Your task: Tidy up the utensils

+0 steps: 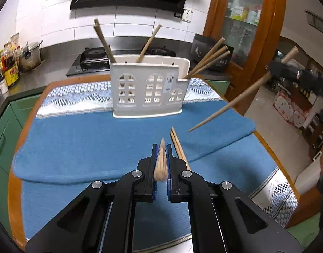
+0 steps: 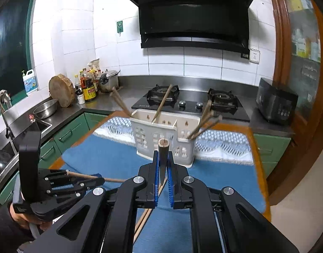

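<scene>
The left tongs [image 1: 161, 147] are clamped on one chopstick [image 1: 160, 162], held above the blue towel [image 1: 77, 139] that covers the counter [image 1: 14, 200]. Just right of them two loose chopsticks [image 1: 178, 145] lie on the towel, and beyond stands the white holder [image 1: 148, 88], with single chopsticks in its left and middle parts and three leaning out of its right compartment [image 1: 210, 61]. The right tongs [image 2: 162, 158] grip another chopstick [image 2: 163, 158] upright, in front of the holder.
</scene>
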The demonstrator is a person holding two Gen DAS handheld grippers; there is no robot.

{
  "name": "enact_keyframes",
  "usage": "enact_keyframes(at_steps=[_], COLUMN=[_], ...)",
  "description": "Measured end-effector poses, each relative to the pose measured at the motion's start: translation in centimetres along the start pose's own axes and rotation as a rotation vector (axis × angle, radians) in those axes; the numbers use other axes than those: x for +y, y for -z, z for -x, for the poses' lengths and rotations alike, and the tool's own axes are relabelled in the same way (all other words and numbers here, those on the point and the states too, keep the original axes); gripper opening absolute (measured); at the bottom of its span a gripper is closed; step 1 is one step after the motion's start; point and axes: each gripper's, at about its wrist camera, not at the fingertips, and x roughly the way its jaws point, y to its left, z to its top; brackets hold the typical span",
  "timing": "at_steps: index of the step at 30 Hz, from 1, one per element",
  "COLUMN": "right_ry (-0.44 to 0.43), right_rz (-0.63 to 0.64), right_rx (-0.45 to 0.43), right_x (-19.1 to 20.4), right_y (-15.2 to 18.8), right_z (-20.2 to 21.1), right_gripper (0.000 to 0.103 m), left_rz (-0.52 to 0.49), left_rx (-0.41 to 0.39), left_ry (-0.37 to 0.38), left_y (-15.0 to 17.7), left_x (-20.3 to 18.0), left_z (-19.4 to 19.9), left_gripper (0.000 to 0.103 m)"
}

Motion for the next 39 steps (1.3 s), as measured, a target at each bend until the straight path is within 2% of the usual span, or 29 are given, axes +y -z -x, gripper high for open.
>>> enact_keyframes(at_steps=[4, 10, 19, 30, 34, 39], right_ry=[-0.01, 0.024, 0.074, 0.075, 0.087, 0.105], right_rz=[0.011, 0.045, 0.034, 0.047, 0.062, 0.094], right_rx=[-0.012, -0.029, -0.048, 0.064, 0.054, 0.016], right_x=[-0.3, -0.8, -2.1, -2.2, -2.3, -2.4], right_y=[-3.5, -7.9, -11.3, -9.4, -8.8, -8.0], right_z=[0.2, -0.5, -3.6, -10.5, -10.7, -9.2], right_gripper=[0.007, 0.007, 0.007, 0.007, 0.012, 0.016], left_rz=[-0.025, -0.056, -0.047, -0.06, -0.062, -0.066], left_rx=[0.0, -0.022, -0.073, -0.261, -0.317, -0.316], left_ry=[-0.007, -0.005, 0.015, -0.036, -0.073, -0.134], left_y=[-1.8, -4.9, -8.7, -16.7, -19.5, -21.3], left_x=[0.1, 0.0, 0.6, 0.7, 0.9, 1.1], left_z=[-0.3, 0.0, 1.2, 4.7, 4.5, 2.1], left_gripper=[0.005, 0.005, 0.005, 0.005, 0.005, 0.005])
